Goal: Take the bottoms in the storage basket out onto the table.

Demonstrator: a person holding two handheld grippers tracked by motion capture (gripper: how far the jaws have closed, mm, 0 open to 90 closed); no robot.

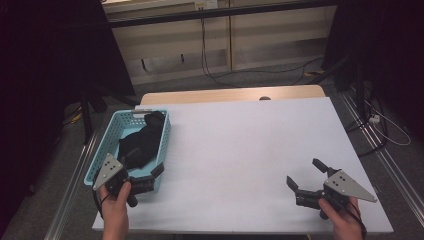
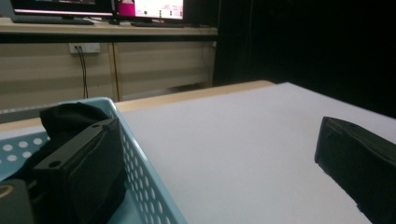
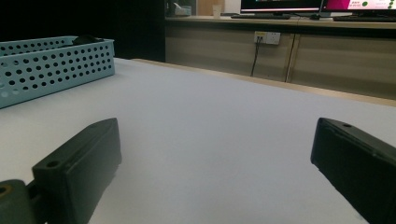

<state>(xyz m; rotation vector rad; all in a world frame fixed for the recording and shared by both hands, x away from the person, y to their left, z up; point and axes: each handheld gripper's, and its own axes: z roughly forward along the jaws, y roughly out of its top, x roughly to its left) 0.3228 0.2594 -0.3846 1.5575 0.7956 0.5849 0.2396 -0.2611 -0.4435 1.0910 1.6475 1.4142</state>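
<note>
The left gripper straddles the near wall of the light-blue perforated basket with jaws spread — one inside, touching the black cloth heaped there. Well apart on the white tabletop, the right gripper sits spread wide, pinching nothing.

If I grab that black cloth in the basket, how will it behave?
The black cloth lies crumpled and draped, so it is probably floppy and will sag. It likely weighs little. The perforated basket may slide if the cloth snags.

A lab or office room: beyond the grippers, lit monitors sit on a long wooden bench, wall sockets with hanging cables, dark curtains alongside.
</note>
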